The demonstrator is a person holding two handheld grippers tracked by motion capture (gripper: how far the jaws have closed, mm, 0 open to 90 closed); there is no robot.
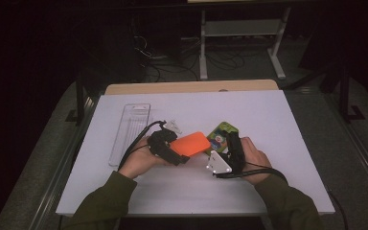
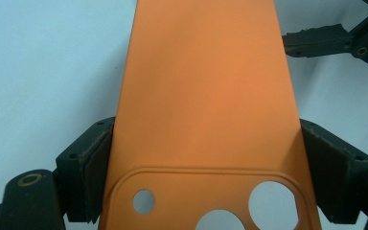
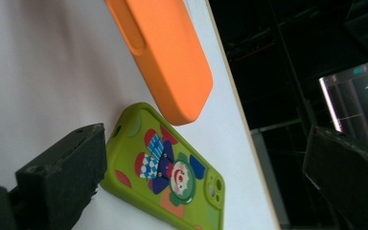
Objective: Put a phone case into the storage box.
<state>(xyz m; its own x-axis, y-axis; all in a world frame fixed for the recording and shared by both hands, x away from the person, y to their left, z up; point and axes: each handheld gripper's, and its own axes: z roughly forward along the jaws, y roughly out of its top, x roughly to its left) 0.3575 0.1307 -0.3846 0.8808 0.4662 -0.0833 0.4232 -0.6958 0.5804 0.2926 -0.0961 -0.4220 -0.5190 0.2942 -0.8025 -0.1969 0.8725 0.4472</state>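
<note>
An orange phone case point(image 1: 190, 143) is held above the white board, with my left gripper point(image 1: 179, 154) shut on it. In the left gripper view the pads point(image 2: 93, 167) press on both long edges of the orange phone case point(image 2: 206, 96), close to its camera cut-outs. A green phone case point(image 1: 222, 133) with a clown picture lies flat on the board just right of it. My right gripper point(image 1: 232, 140) stands open beside it. In the right gripper view its jaws are wide apart, the green phone case point(image 3: 167, 177) lies by one finger point(image 3: 62, 177), and the orange phone case point(image 3: 167, 57) hangs above it.
A long clear plastic tray point(image 1: 132, 128) lies at the board's left side. The white board point(image 1: 268, 120) covers a wooden table, with dark floor, cables and a metal stand behind. The right gripper's jaws point(image 2: 326, 40) show at the top right of the left gripper view.
</note>
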